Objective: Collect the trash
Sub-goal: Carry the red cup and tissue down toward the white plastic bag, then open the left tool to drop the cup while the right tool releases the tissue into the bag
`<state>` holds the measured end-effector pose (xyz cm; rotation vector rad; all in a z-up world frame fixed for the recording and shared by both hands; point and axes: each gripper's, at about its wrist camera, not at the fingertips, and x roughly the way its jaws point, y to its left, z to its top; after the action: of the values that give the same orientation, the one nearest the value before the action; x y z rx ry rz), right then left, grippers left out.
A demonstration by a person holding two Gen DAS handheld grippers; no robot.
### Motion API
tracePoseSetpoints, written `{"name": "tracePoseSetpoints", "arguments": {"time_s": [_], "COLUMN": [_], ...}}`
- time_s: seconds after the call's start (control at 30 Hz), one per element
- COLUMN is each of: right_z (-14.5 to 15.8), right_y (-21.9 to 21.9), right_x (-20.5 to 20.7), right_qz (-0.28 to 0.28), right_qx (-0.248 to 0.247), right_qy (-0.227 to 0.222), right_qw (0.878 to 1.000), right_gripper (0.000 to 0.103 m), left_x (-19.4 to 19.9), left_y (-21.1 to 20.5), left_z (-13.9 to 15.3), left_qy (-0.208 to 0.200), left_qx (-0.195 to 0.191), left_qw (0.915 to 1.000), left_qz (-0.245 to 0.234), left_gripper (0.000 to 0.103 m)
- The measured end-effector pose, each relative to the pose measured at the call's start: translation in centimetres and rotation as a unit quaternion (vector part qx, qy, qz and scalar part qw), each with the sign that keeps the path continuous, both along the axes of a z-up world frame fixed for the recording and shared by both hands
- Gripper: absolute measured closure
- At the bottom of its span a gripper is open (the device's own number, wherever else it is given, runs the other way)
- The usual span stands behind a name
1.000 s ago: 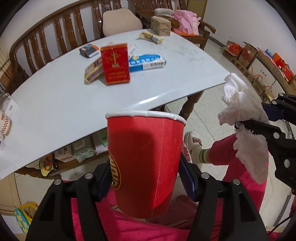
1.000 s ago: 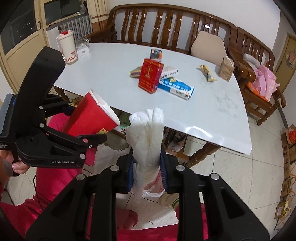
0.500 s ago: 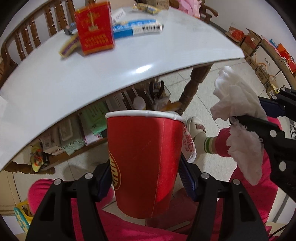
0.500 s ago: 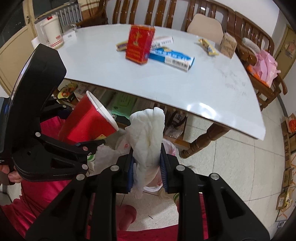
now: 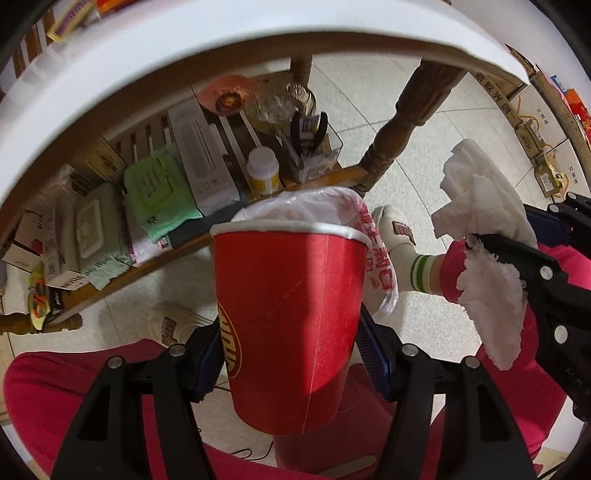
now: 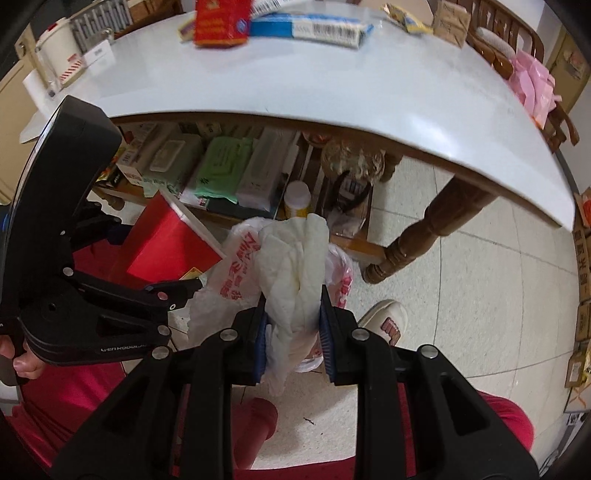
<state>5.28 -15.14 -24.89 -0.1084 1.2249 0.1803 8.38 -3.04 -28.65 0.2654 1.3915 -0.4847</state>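
Note:
My left gripper (image 5: 291,354) is shut on a red paper cup (image 5: 288,317) with a white rim, held upright. My right gripper (image 6: 293,332) is shut on a crumpled white tissue (image 6: 295,266); the same tissue (image 5: 487,258) shows at the right of the left wrist view. Both hang below the table edge, over a clear plastic bag with red print (image 6: 236,273) that lines a bin on the floor. In the left wrist view the bag (image 5: 376,258) sits just behind the cup's rim. The red cup (image 6: 166,247) appears tilted at the left of the right wrist view.
The white table (image 6: 332,92) overhangs above, with a red carton (image 6: 221,26) and a blue-white box (image 6: 310,29) on it. A low wooden shelf (image 5: 155,262) holds wipes, boxes and a bottle. A turned table leg (image 6: 417,236) stands right. The person's red trousers and white slippers (image 5: 395,229) flank the bag.
Both grippers have sunk from above the table top to below its edge, still holding the cup and tissue. The shelf and the bag have come into view.

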Motion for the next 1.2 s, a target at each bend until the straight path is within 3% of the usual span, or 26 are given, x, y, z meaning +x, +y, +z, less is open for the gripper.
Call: {"name": "tracePoseSetpoints", "arguments": {"time_s": [0.43,0.67,1.2], "right_z": [-7.6,-10.8,-17.7], "right_y": [-0.8,-1.0,-1.3], "right_x": [2.0,3.3,6.0], "right_qz": [-0.018,-0.021,-0.025], "right_qx": [0.003,0.005,0.013], "right_qy": [0.066,0.096,0.159], "right_qw": [0.998,0.995,0.987], "right_gripper": [0.079,0.079,0.079], "left_x": [2.2,3.2,5.1], "left_y": [-1.2,-1.6,-2.0], "left_z": [-7.9,-10.2,-18.1], "left_qy": [0.08,0.093,0.165], "left_qx": [0.022,0.036,0.072], "left_qw": [0.9964,0.9948,0.9833], "left_qz": [0.02,0.019,0.025], "left_gripper": [0.041,0.041,0.04]}}
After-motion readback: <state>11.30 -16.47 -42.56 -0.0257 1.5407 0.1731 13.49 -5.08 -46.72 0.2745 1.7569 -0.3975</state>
